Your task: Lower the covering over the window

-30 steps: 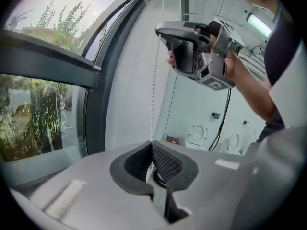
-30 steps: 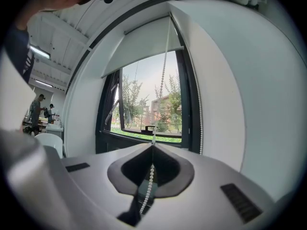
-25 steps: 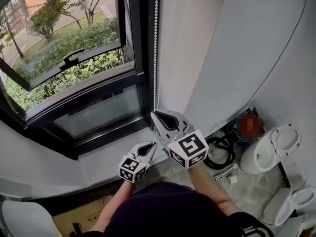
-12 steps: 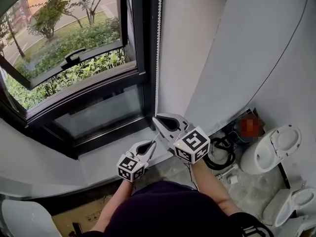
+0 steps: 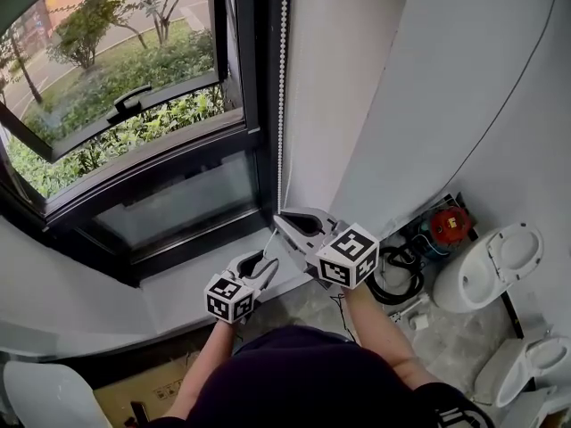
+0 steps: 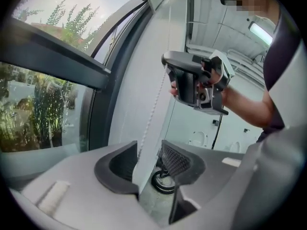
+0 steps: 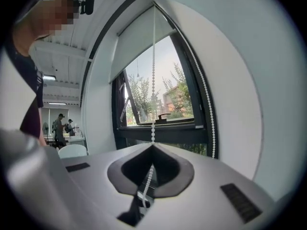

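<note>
Pinching white beaded pull chain [image 5: 283, 78]: right gripper [image 5: 280, 215], jaws closed together on it, chain taut toward 12 o'clock beside black-framed window [image 5: 134, 141]. Left gripper [image 5: 266, 260] at 7 o'clock of right 1, lower in head view. Its jaws have just been opening, now wide. Chain strand hangs btwn its 2 pads, not pressed. Pale grey roller blind [image 7: 139, 40] sits high, covering only window top at 12 o'clock; most glass uncovered.
</note>
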Demonstrator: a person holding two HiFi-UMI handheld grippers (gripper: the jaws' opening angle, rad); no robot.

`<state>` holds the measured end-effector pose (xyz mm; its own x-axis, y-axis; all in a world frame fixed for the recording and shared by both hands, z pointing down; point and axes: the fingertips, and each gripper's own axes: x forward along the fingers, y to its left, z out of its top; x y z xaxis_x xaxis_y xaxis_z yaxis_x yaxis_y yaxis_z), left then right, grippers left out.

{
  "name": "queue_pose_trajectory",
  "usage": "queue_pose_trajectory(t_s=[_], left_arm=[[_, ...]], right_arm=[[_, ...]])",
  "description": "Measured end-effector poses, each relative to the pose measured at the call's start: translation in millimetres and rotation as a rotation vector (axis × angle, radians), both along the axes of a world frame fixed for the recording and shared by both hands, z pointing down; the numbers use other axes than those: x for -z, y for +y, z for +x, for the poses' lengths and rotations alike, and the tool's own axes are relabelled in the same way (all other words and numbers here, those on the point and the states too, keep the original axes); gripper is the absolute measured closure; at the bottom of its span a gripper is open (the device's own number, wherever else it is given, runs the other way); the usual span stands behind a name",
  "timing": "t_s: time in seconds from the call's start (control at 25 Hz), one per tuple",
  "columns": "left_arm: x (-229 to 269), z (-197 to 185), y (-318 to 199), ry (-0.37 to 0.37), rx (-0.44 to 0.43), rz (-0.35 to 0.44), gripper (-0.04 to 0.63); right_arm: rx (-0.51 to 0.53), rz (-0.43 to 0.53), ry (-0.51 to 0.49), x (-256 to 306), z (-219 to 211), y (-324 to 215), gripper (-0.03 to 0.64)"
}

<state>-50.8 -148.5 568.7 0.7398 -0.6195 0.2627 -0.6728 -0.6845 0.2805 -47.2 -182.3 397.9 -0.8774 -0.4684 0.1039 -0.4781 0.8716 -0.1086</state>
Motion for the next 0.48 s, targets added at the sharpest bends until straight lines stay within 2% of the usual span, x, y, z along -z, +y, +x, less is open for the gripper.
queue_pose_trajectory(t_s=[0.2,0.32,0.48], left_arm=[[58.5,-13.8,-7.3,0.09,-0.007,0.117,0.449],[101.8,-15.4,-6.8,0.112,-0.066,0.217,0.449],[149.1,-7.2,0.0,0.107,-0.17,0.325,0.449]], right_arm=[[0.065,0.012,0.092,-24.4,-6.4,12.2,0.604],[0.108,-0.01,0.036,-25.6,-6.1,17.6,0.604],[0.189,-0.025,0.057,-28.8,-9.4,21.4,0.604]])
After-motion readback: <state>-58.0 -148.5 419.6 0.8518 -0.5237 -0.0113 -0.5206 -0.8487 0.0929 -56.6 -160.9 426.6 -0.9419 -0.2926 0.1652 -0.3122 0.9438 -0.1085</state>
